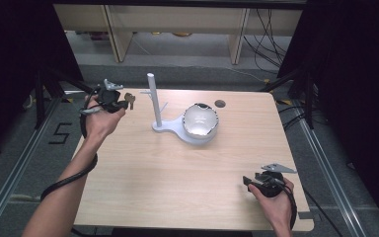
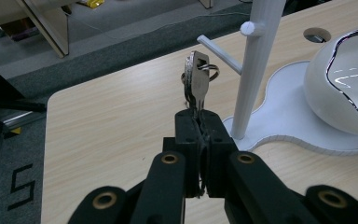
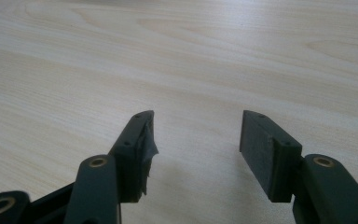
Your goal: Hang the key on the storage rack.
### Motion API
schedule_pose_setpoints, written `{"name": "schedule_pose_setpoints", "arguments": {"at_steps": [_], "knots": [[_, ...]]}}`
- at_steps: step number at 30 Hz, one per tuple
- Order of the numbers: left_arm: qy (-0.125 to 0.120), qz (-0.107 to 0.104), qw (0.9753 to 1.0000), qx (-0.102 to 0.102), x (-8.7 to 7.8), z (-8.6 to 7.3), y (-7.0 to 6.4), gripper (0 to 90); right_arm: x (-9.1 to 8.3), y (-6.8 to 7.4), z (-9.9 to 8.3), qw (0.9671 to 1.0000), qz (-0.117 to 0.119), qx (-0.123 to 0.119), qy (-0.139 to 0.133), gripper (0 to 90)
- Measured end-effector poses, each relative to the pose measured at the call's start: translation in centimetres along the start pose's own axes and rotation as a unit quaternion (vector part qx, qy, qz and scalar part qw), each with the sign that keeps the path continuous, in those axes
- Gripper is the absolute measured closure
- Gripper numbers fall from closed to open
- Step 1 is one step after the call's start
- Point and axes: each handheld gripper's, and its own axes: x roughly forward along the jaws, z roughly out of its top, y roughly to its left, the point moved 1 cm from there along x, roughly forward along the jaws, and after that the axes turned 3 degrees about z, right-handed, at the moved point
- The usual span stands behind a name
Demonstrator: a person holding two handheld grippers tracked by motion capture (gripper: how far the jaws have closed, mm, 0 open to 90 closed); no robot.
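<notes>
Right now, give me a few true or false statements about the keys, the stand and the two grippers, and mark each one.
1. The left gripper is shut on the keys. True.
2. The keys already hang on the stand. False: they are held beside it, off its pegs.
3. The right gripper is open with nothing between its jaws. True.
4. The bowl sits at the table edge nearest the person. False: it rests on the stand's base.
</notes>
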Motion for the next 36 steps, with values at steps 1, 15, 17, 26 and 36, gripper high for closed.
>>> {"name": "schedule_pose_setpoints", "arguments": {"at_steps": [1,15,17,26,36], "knots": [[-0.001,0.000,1.0000,0.001,0.0,0.1,-0.1,86.7,0.0,0.0,0.0,1.0000,0.000,0.000,0.000,45.8],[-0.007,-0.007,0.9998,0.015,0.1,1.1,-1.1,86.7,0.0,0.0,0.0,0.9999,-0.012,0.002,0.010,45.6],[-0.008,-0.006,0.9999,0.013,0.1,1.2,-1.1,86.7,0.0,0.1,0.0,0.9999,-0.012,0.002,0.010,45.6],[-0.006,-0.004,0.9997,0.022,0.0,1.8,-1.2,86.7,0.1,-0.1,-0.1,0.9998,-0.010,-0.014,0.007,45.6],[0.001,-0.002,0.9994,0.034,0.1,2.4,-1.4,86.5,0.0,0.0,0.0,0.9999,-0.008,-0.004,0.007,45.5]]}}
